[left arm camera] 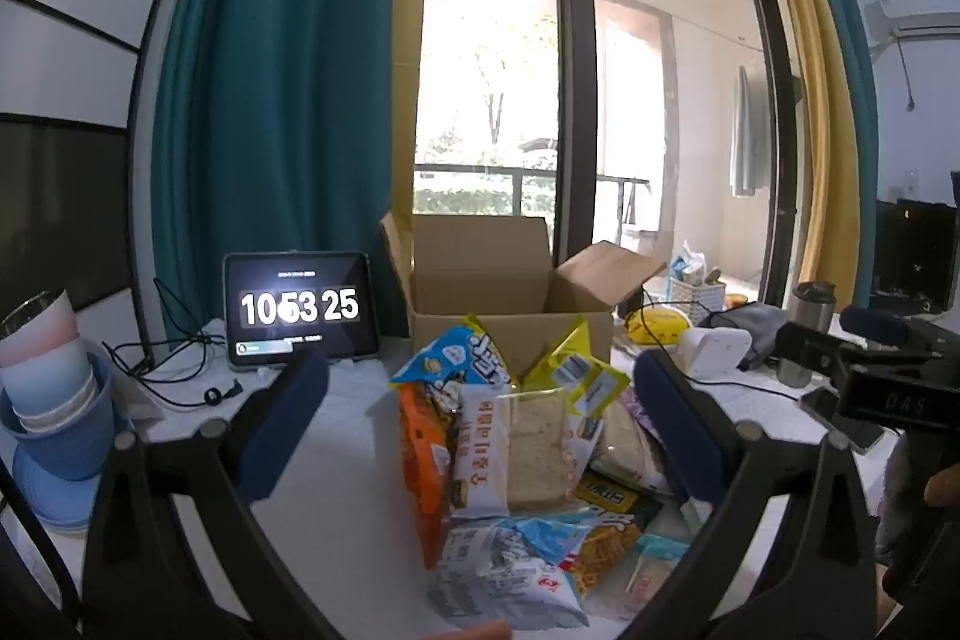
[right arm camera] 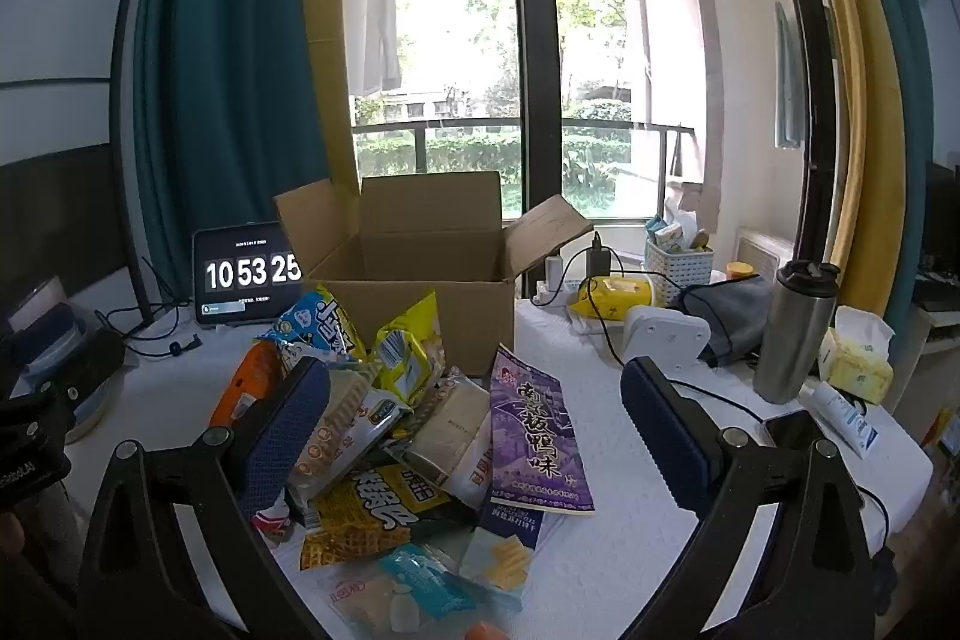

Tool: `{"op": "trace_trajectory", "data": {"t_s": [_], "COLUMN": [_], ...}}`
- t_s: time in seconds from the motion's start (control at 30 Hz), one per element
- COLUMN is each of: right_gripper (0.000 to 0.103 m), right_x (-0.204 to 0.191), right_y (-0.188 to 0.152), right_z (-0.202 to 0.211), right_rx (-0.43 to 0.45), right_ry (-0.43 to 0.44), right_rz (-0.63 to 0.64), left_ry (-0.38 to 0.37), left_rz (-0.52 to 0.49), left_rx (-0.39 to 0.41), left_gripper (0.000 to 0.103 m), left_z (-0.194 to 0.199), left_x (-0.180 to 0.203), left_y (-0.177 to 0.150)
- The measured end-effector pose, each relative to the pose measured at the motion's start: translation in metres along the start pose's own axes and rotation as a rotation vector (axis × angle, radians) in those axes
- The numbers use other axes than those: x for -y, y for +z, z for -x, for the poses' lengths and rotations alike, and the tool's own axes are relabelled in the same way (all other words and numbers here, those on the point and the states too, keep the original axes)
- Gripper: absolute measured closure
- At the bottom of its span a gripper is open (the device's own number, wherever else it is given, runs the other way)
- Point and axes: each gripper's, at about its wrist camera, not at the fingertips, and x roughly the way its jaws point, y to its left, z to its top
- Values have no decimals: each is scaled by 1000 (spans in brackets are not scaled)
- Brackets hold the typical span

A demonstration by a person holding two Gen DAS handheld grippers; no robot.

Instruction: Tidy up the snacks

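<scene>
A heap of snack packets [left arm camera: 516,454] lies on the white table in front of an open cardboard box [left arm camera: 510,298], whose flaps stand up. A wrapped sandwich [left arm camera: 534,442] sits on top, with orange, blue and yellow bags around it. My left gripper [left arm camera: 480,424] stands open above the heap, its blue pads on either side with nothing between them. In the right wrist view the same heap [right arm camera: 414,436] and box [right arm camera: 420,280] show, with a purple packet [right arm camera: 534,436] on the right side. My right gripper [right arm camera: 474,430] is open over the heap, touching nothing. The other gripper [left arm camera: 888,376] shows at the right edge.
A tablet clock [left arm camera: 300,310] stands left of the box with cables beside it. Stacked cups and bowls [left arm camera: 54,388] sit far left. Right of the box are a white basket [right arm camera: 678,268], a steel tumbler [right arm camera: 792,334], a tissue pack [right arm camera: 852,358], a phone [right arm camera: 792,430] and a cream tube.
</scene>
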Motion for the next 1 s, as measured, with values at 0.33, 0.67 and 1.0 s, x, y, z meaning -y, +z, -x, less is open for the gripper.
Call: {"op": "trace_trajectory", "data": {"t_s": [0.33, 0.67, 1.0], "right_gripper": [4, 4, 4], "right_x": [0, -1, -2], "right_y": [0, 0, 0], "right_z": [-1, -1, -1], "right_rx": [-2, -3, -3], "right_ry": [1, 1, 1], "right_rz": [0, 0, 1], "left_ry": [0, -1, -1], "left_rz": [2, -1, -3], "left_rx": [-9, 2, 16], "left_gripper": [0, 0, 0], "left_z": [-1, 1, 3], "left_x": [0, 3, 4], "left_y": [2, 3, 3]}}
